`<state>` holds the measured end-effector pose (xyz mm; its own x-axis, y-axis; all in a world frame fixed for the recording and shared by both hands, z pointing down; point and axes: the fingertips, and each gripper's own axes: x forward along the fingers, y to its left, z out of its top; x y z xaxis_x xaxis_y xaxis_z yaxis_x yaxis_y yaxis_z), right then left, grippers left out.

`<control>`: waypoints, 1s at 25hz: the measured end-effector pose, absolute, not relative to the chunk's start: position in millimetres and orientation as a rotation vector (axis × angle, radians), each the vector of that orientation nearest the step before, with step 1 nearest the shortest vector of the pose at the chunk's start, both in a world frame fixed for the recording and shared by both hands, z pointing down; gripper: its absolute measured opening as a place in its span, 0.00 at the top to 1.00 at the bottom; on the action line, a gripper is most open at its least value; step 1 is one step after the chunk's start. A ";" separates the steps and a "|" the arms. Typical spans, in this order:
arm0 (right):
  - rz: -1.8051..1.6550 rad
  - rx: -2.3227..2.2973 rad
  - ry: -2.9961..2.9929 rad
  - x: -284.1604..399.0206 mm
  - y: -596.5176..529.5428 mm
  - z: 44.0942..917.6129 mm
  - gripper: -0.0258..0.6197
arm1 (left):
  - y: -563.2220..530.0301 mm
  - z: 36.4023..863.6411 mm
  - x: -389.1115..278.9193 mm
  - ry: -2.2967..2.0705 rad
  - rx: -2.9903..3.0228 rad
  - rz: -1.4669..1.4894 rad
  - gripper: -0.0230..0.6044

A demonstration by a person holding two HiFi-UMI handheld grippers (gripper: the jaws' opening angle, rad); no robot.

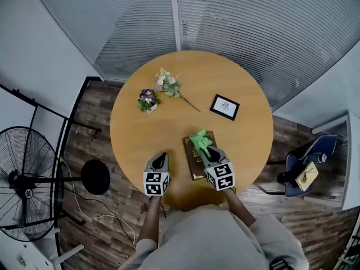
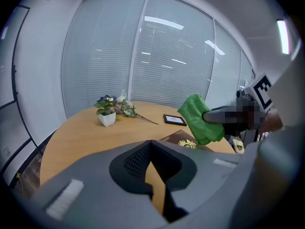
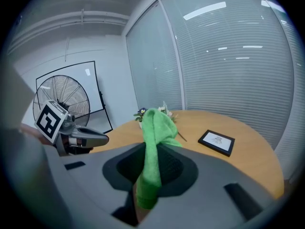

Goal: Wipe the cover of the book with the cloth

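The pick-up looks done: the right gripper (image 1: pixel 207 154) is clamped on the green cloth (image 1: pixel 200 141), a fold of it standing up between its jaws in the right gripper view. It holds the cloth over the far half of the book (image 1: pixel 193 160), which lies face up near the table's (image 1: pixel 135 134) near edge, gold ornament showing on its dark cover. From these pictures I cannot tell whether the cloth touches the cover or hangs just above it, so I judge the wiping to be at its start at most, with the whole cover left to go over. The left gripper (image 1: pixel 161 159) sits just left of the book, off it, jaws together with nothing between them; it is not steadying the book. Only 1 true container is in sight: a small white pot (image 2: pixel 107 119) well beyond the book and to its left, with purple flowers (image 1: pixel 147 96) growing in it. Just beside the pot a loose flower sprig (image 1: pixel 169 85) lies flat on the table. Beyond the book to the right, a black picture frame (image 1: pixel 224 107) holds 1 white card.
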<state>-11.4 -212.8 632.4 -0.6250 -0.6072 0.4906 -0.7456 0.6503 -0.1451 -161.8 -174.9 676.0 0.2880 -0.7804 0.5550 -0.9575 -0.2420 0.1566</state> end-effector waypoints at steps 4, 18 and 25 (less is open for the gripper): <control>0.474 1.079 -2.460 -26.6 -215.7 632.1 0.85 | -177.8 674.7 -172.6 -1.538 2.110 0.500 0.95; 0.522 1.077 -2.333 -58.5 -225.4 680.6 0.85 | -169.0 683.3 -203.8 -1.520 2.098 0.499 0.95; 0.554 1.065 -2.261 -64.0 -232.0 705.5 0.85 | -162.7 684.4 -211.9 -1.532 2.083 0.509 0.95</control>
